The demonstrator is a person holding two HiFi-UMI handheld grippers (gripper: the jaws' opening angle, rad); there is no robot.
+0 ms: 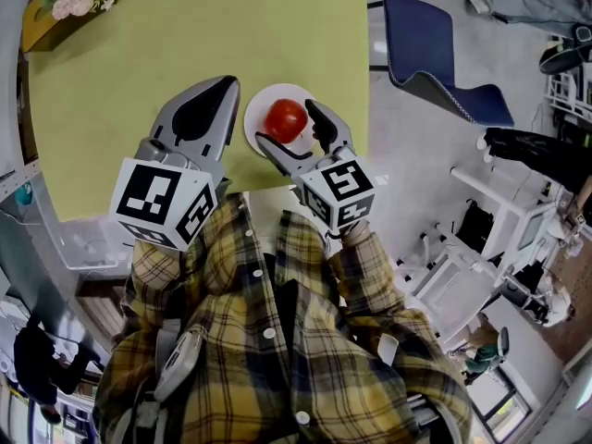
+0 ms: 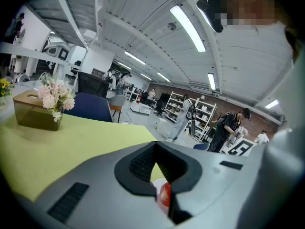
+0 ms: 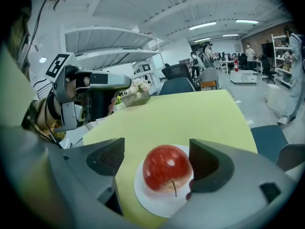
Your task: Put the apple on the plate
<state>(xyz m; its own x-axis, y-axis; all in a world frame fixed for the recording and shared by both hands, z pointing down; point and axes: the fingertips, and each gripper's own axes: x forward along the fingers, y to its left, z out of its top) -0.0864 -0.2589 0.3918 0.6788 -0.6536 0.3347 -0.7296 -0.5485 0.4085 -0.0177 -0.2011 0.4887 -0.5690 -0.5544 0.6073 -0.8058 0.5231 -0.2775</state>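
Apple (image 3: 167, 168) lies on plate (image 3: 148, 200), stem toward spread right claw (image 3: 158, 159); left claw (image 2: 155, 170) pressed together.

Most of the surface (image 1: 185, 35) lies bare, so passage over its middle and left is open. A flower box (image 1: 65, 3) blocks the far left corner. By the near right edge, the apple (image 1: 286, 119) on its plate (image 1: 257, 109) fills the gap between the right gripper's (image 1: 289, 125) parted jaws. The left gripper (image 1: 225, 83), jaws together, crowds the plate's left side. A blue chair (image 1: 435, 49) stands off the right edge.
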